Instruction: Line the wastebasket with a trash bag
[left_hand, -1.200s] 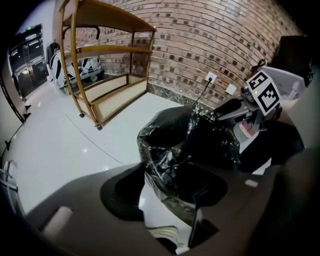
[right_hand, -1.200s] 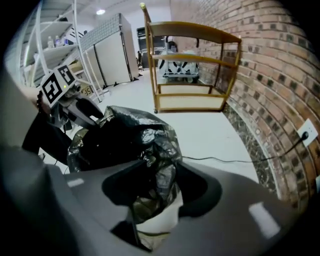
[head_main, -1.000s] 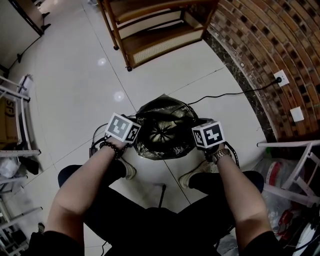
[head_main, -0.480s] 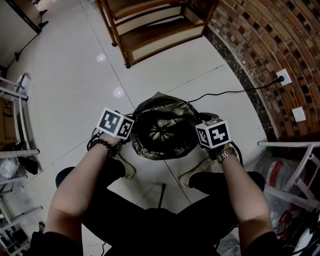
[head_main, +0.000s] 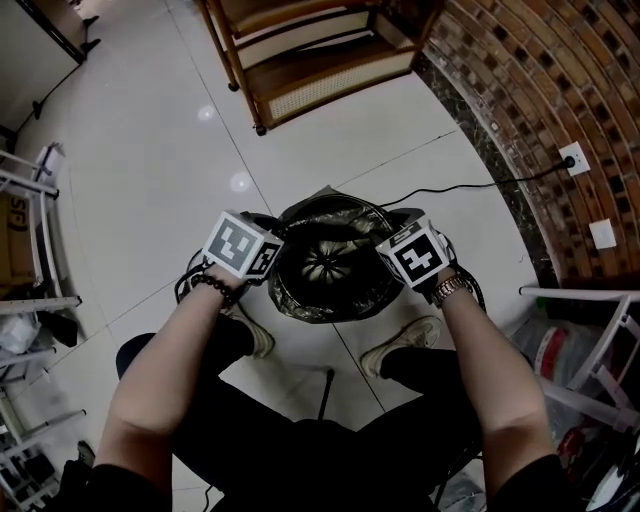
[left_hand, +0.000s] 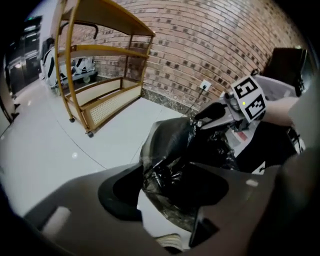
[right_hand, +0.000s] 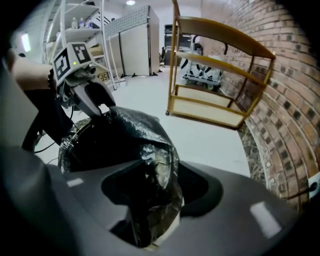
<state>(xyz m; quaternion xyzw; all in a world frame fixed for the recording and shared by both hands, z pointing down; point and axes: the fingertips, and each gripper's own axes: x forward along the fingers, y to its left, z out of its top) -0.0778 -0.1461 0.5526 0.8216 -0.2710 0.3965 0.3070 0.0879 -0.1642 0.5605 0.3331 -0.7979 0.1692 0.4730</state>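
The head view looks steeply down from above the person's knees onto the white tiled floor (head_main: 150, 150), with the black plastic trash bag (head_main: 325, 300) near and mid-frame. The left gripper view sits low and close against the bag, facing across it toward the curved red brick wall (left_hand: 200, 45). The right gripper view, equally close, faces back across the bag toward white metal shelving (right_hand: 70, 22). All three views share the bag, the wall and the wooden cart with cane shelves (head_main: 300, 60).
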